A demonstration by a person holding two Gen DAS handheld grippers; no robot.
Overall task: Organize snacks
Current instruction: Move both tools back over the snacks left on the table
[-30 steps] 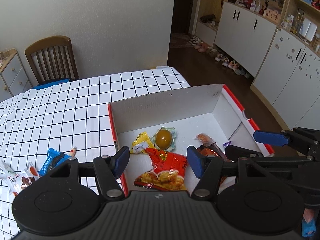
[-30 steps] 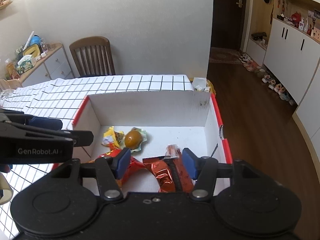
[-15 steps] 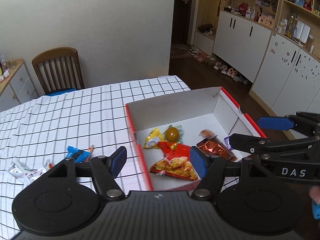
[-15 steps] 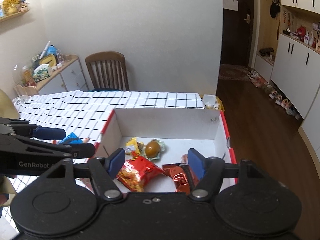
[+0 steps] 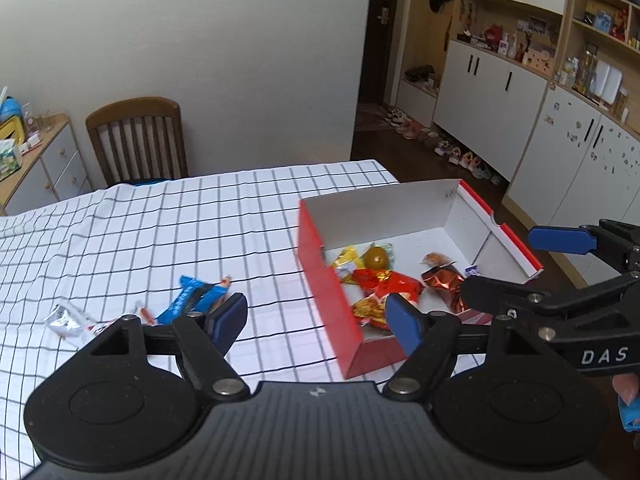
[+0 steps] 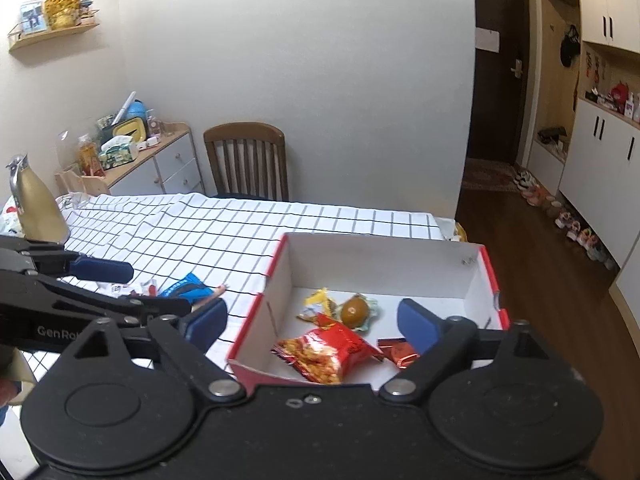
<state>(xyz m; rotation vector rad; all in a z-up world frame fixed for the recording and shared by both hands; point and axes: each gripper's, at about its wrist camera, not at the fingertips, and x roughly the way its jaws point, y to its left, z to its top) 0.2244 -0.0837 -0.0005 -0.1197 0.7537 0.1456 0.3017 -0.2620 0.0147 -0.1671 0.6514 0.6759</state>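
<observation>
A red cardboard box [image 5: 320,264] with a white inside [image 6: 380,264] stands on the checked tablecloth. In it lie a red chip bag [image 5: 384,292] [image 6: 328,350], a yellow wrapper, a brown egg-shaped snack [image 6: 354,311] and a copper foil pack [image 5: 442,284]. A blue snack pack [image 5: 192,298] [image 6: 186,286] and small silver and white wrappers [image 5: 64,318] lie on the cloth left of the box. My left gripper [image 5: 316,320] is open and empty above the cloth at the box's near left corner. My right gripper [image 6: 312,322] is open and empty over the box's near edge.
A wooden chair [image 5: 138,136] stands at the table's far side. A dresser with clutter [image 6: 132,160] is at the far left, and a gold kettle [image 6: 36,204] stands on the table's left. White cabinets [image 5: 500,104] and shoes line the hallway to the right.
Both grippers have pulled back and up from the box, the left one also shifting left toward the loose snacks. Both stay open and empty.
</observation>
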